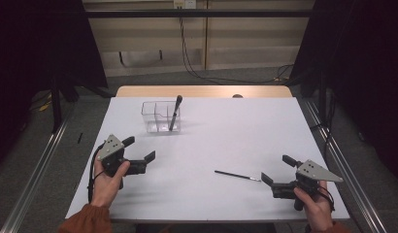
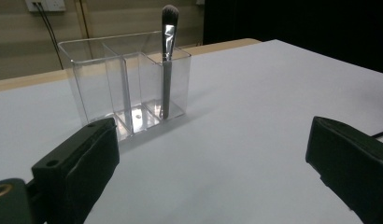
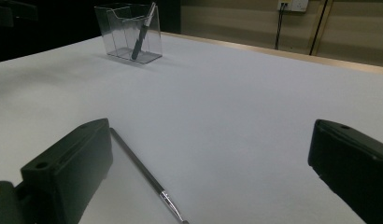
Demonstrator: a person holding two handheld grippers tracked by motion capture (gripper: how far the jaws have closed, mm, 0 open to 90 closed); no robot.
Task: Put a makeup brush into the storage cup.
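A clear plastic organizer [image 1: 151, 114] with several compartments stands on the white table [image 1: 245, 131], left of centre toward the back. A dark makeup brush [image 1: 174, 112] stands upright in its right compartment, bristles up. A thin dark brush [image 1: 236, 175] with a silver ferrule lies flat near the front right. My left gripper [image 1: 139, 148] is open and empty, in front of and left of the organizer [image 2: 91, 79] and its makeup brush [image 2: 167, 65]. My right gripper [image 1: 278, 169] is open just right of the thin brush [image 3: 143, 175], which lies beside its left jaw.
Beyond the white surface a wooden strip [image 1: 202, 91] marks the table's far edge. Cables [image 1: 192, 68] hang down the back wall. Dark curtains flank both sides, and metal rails [image 1: 342, 165] run along the floor.
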